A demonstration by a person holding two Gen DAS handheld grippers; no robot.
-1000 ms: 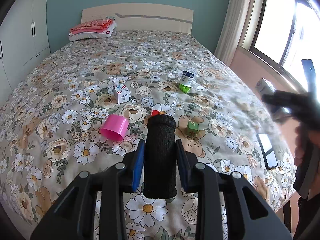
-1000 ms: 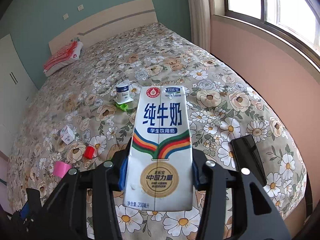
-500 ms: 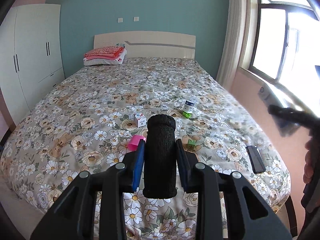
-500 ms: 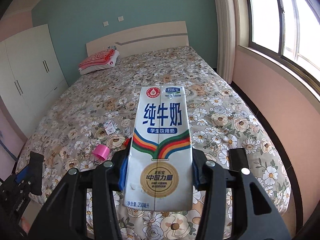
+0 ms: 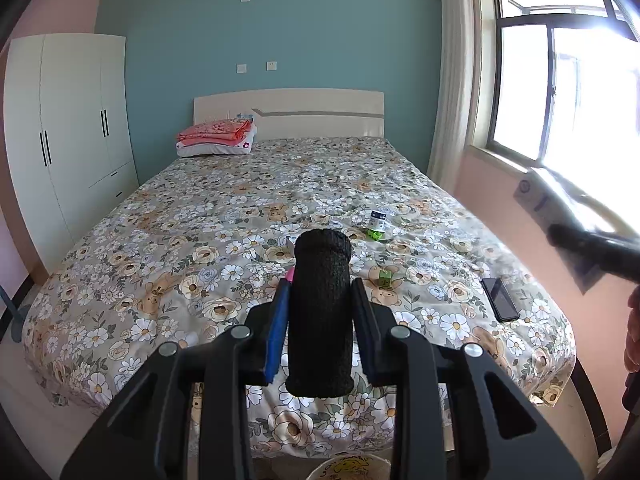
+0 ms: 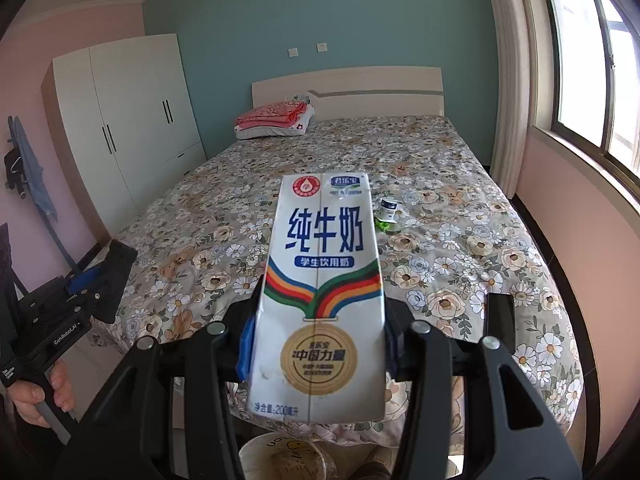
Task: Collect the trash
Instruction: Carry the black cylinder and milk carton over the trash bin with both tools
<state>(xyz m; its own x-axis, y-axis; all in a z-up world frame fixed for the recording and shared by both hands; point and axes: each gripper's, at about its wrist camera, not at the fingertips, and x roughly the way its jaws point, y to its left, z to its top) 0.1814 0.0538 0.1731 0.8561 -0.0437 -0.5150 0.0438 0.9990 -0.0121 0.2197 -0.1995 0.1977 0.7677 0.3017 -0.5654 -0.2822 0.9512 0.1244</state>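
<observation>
your left gripper [image 5: 320, 320] is clamped narrow on a black textured roll [image 5: 321, 312], its blue-edged pads pressing both sides so the roll stands up between the fingers and pokes past their tips. your right gripper [image 6: 318, 328] stands a little wider, closed on a white milk carton [image 6: 320, 300] with blue lettering, rainbow stripes and a gold seal; the carton's flanks sit against the pads and its top reaches forward over the bed. both tools are held off the foot of the floral bed [image 5: 200, 216], angled down toward it. below each gripper, at the bottom edge of the view, you can see the rim of a pale round bin [image 6: 280, 456] with a yellow drawing on it. more trash lies on the bedspread: a small white-and-blue cup [image 5: 378, 220] with a green scrap [image 5: 375, 234] just beside it, a little green box [image 5: 385, 279] nearer the foot, and a pink thing [image 5: 289, 275] mostly hidden behind the roll. a black phone [image 5: 500, 299] lies near the bed's right edge. in the right view your left hand [image 6: 36, 396] grips the other tool's handle.
</observation>
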